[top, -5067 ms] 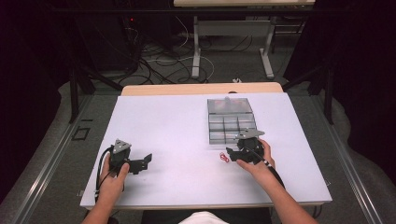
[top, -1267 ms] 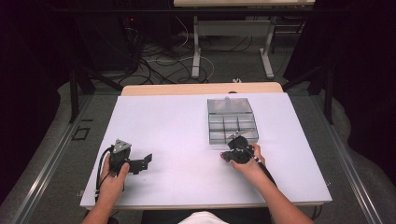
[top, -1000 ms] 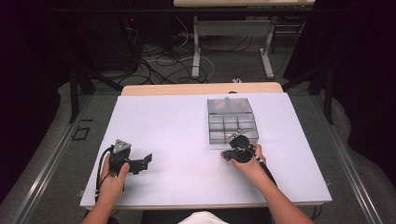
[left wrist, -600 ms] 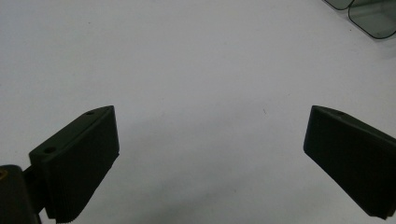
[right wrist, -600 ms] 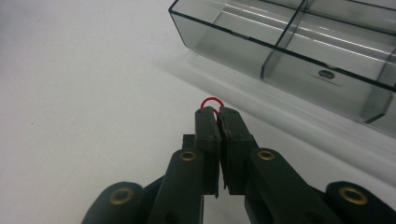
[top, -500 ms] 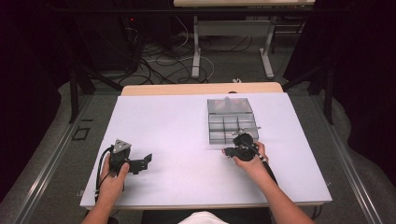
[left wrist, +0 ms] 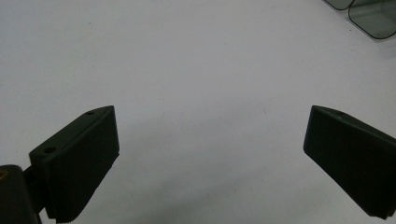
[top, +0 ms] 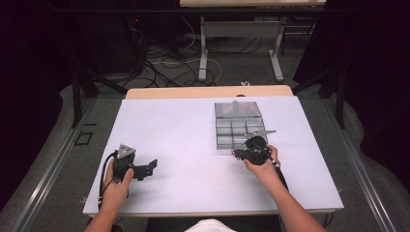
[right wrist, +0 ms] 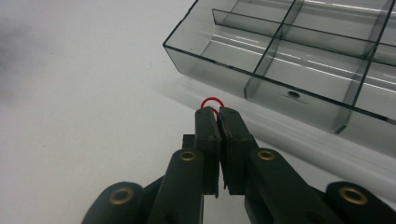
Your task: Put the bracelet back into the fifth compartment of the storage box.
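My right gripper (right wrist: 215, 111) is shut on a small red rubber band (right wrist: 211, 101), whose loop sticks out past the jaw tips. It hovers just in front of the near wall of a clear smoky divided box (right wrist: 261, 74). In the high view the right gripper (top: 238, 153) sits at the box's (top: 227, 126) near edge, right of the table's middle. My left gripper (top: 152, 166) rests at the front left of the white table, open, with bare table between its fingers (left wrist: 79, 154).
The white table top (top: 183, 125) spreads wide between the two grippers. The box has several compartments, and one near compartment holds a small dark item (right wrist: 293, 94). Cables and table legs lie on the floor beyond the far edge.
The red band that lay on the table near the right gripper is now held in its jaws. The right hand has shifted slightly toward the box. The left gripper has not moved.
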A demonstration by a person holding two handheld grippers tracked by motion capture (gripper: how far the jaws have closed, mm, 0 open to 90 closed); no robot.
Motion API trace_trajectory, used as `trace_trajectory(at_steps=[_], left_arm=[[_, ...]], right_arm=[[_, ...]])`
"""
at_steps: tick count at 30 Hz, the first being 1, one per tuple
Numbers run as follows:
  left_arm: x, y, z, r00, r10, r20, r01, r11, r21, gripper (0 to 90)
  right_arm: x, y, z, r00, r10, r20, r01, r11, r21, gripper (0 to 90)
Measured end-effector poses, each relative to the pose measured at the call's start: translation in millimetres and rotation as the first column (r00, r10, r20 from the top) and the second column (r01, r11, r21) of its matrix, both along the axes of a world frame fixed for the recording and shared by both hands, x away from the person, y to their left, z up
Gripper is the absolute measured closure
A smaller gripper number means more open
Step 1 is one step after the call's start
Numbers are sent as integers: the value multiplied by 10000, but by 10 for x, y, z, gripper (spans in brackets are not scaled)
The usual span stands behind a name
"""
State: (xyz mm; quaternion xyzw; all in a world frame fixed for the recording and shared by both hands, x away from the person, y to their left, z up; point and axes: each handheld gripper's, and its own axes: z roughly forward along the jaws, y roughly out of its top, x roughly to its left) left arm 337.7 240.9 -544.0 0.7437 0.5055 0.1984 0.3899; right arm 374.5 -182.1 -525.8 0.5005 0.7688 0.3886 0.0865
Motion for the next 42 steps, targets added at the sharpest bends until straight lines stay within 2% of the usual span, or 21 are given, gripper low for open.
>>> trace_trajectory(at_steps=[4,6,7,8,9,10,18,20,26,27,28,32,34,39,40,41,42], left_arm=[[-1,-2,0,10000,3,-20,-3,10000,-10,34],[-1,-2,0,10000,3,-21,-3,10000,-10,34],[-1,-2,0,10000,6,-21,-6,10000,-8,34],[0,-2,-1,10000,4,-20,-4,10000,-9,34],[0,-2,0,10000,6,-21,-6,10000,-8,34],[0,-2,0,10000,3,-20,-3,10000,-5,34],[0,-2,-1,10000,-4,-26,3,10000,-13,35],[0,-1,-1,10000,0,-24,0,10000,-12,35],[0,0,-2,10000,1,-14,-1,10000,-25,34],[-1,2,2,10000,-13,-64,12,10000,-6,35],[-1,2,1,10000,-6,-57,6,10000,-26,34],[-1,4,3,10000,-11,-74,11,10000,-34,35],[-2,4,3,10000,-4,-71,4,10000,-37,35],[-1,3,1,10000,4,-79,-4,10000,-33,35],[-1,3,2,10000,8,-80,-9,10000,-30,35],[-1,2,1,10000,6,-70,-6,10000,-41,35],[-1,1,1,10000,10,-69,-10,10000,-36,35]], right_arm=[[2,-29,25,9998,-150,109,148,9997,183,875],[11,-50,31,9994,-128,306,120,9996,258,876],[6,-53,40,9995,-208,224,200,9993,317,876],[12,-66,41,9992,-178,355,167,9993,324,876],[6,-69,52,9993,-274,242,264,9989,390,876],[16,-79,49,9988,-240,437,222,9989,410,876],[16,-119,79,9973,-475,568,441,9973,584,876],[12,-124,90,9971,-596,474,563,9961,678,876],[18,-171,106,9951,-653,749,595,9952,778,876],[9,-171,118,9951,-779,602,727,9937,851,876],[12,-174,116,9940,-800,745,733,9933,896,875],[13,-199,130,9923,-894,862,806,9917,1003,876],[11,-210,141,9917,-1022,776,937,9899,1061,876],[30,-249,161,9905,-1046,888,944,9892,1122,876],[27,-249,176,9911,-1123,709,1035,9877,1168,876],[40,-261,176,9907,-1062,856,963,9890,1124,876],[45,-265,187,9909,-1075,811,976,9883,1172,876]])
